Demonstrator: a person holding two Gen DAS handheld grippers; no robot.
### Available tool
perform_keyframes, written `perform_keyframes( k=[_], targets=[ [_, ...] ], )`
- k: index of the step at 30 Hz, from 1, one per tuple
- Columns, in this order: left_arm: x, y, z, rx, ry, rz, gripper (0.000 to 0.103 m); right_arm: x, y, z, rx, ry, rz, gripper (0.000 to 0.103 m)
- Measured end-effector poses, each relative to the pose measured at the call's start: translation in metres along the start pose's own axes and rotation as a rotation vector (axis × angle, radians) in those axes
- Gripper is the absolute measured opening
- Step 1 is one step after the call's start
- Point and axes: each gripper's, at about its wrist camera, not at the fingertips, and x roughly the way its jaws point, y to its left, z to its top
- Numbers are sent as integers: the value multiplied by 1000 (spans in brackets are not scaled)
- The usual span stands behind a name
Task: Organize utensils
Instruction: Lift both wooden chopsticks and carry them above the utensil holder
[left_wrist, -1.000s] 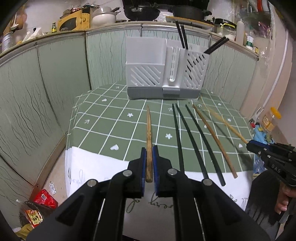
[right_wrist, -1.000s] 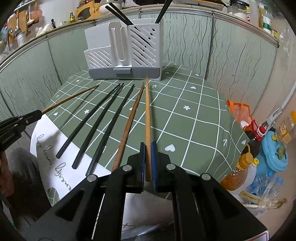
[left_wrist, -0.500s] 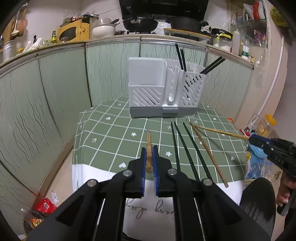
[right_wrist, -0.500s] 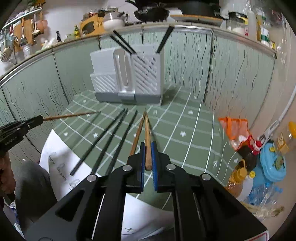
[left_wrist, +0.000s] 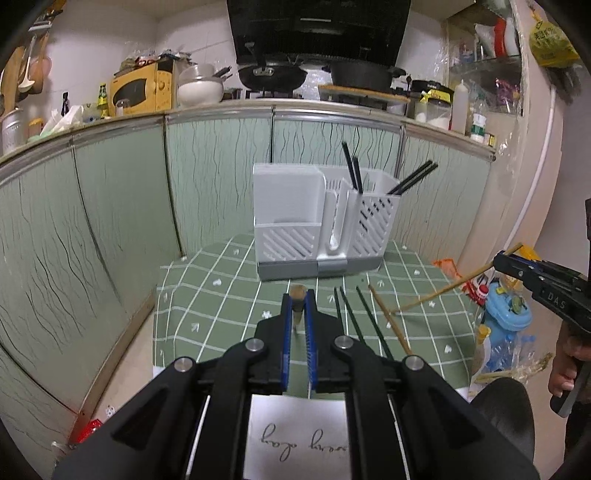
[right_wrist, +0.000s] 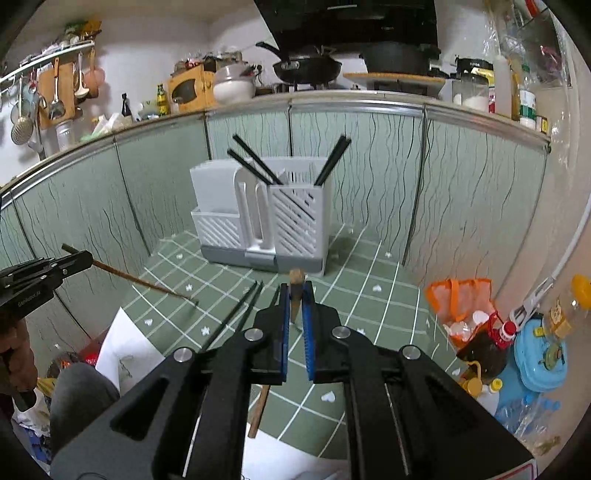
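My left gripper (left_wrist: 298, 295) is shut on a wooden chopstick (left_wrist: 297, 297), lifted and pointing toward the camera. It shows in the right wrist view (right_wrist: 79, 258) with the stick (right_wrist: 144, 282) slanting down to the cloth. My right gripper (right_wrist: 296, 290) is shut on a lighter wooden chopstick (right_wrist: 296, 280); it shows in the left wrist view (left_wrist: 506, 260) with its stick (left_wrist: 443, 288). A white utensil holder (left_wrist: 321, 225) stands at the table's back with black chopsticks (left_wrist: 352, 170) in it. Three black chopsticks (left_wrist: 351, 314) and one brown chopstick (left_wrist: 388, 317) lie on the cloth.
The green checked tablecloth (left_wrist: 221, 306) covers a small table against green panel walls. Bottles and a blue container (right_wrist: 539, 354) sit on the floor to the right. A white paper (left_wrist: 295, 439) hangs at the near edge. A counter with cookware runs behind.
Both grippers have risen from the table, each lifting its wooden chopstick by one end so the sticks now tilt up off the cloth.
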Motion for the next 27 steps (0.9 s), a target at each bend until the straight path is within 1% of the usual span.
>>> perform_keyframes(
  k=[7, 14, 20, 27],
  targets=[
    [-7, -1, 18, 13, -30, -7, 8, -8, -3, 17, 13, -38, 5, 6],
    [-12, -2, 26, 25, -39, -26, 8, -14, -4, 28, 8, -60, 7, 6],
    [-16, -3, 33, 31, -48, -36, 8, -16, -4, 34, -8, -47, 12, 6],
    [-13, -13, 46, 89, -50, -45, 8, -17, -11, 46, -1, -20, 29, 6]
  ],
)
